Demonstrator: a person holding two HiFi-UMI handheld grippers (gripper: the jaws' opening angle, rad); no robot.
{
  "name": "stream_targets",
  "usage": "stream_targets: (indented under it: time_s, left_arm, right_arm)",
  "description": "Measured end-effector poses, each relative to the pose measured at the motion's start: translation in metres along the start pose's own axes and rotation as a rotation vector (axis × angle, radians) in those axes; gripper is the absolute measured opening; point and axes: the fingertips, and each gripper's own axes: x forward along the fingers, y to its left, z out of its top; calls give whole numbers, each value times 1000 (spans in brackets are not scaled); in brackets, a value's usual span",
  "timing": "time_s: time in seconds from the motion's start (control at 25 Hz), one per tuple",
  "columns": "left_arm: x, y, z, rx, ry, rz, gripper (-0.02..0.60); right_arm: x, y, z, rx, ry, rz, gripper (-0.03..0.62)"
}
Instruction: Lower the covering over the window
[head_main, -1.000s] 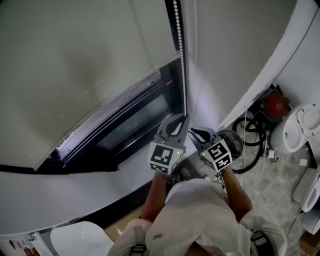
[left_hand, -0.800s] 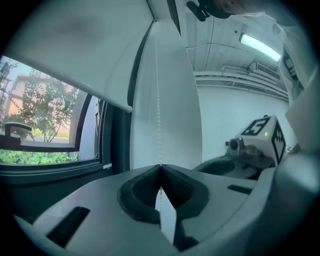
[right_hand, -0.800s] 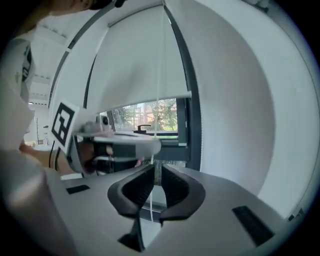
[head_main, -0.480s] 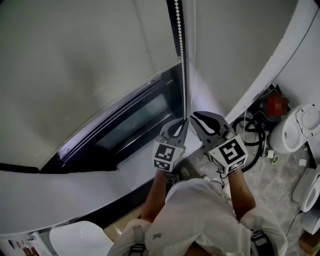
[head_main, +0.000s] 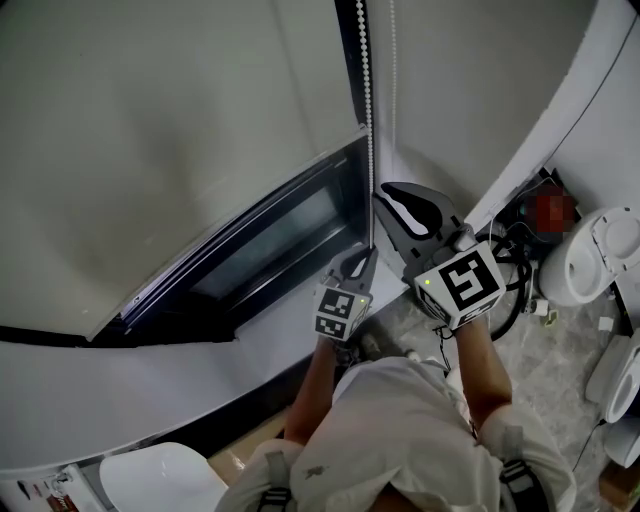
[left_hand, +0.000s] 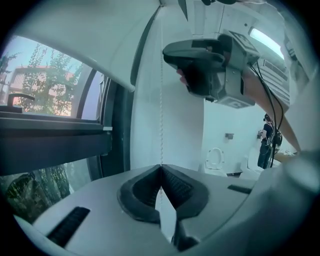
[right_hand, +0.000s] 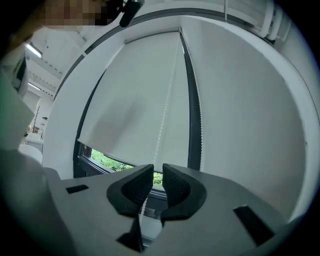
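The roller blind hangs part-lowered ahead of both grippers, with window glass bare below it. The left gripper is clamped on the bead chain. The right gripper, above it, has just been opening, and the chain runs loose between its jaws. Risk: if the left releases before the right clamps, the chain slips free

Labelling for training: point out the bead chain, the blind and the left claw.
bead chain (head_main: 366, 100): head view, mid-length.
blind (head_main: 180, 150): head view, fabric middle.
left claw (left_hand: 161, 166): left gripper view, closed tips.

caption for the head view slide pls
Left gripper shut on the bead chain; right gripper higher, jaws just opening with chain between; roller blind partly covers window.
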Motion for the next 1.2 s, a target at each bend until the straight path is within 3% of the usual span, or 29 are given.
stream_targets:
  time_s: [0.52, 0.72, 1.2]
  left_arm:
    - [14, -4, -80, -42, 155, -22, 14]
    - [14, -6, -98, -59, 187, -33, 14]
    - [13, -21, -144, -91, 263, -68, 15]
  right_arm:
    - [14, -1, 20, -9, -30, 28, 109]
    - [14, 2, 12, 0, -22, 25, 17]
    - [14, 10, -41, 47, 16, 35, 14]
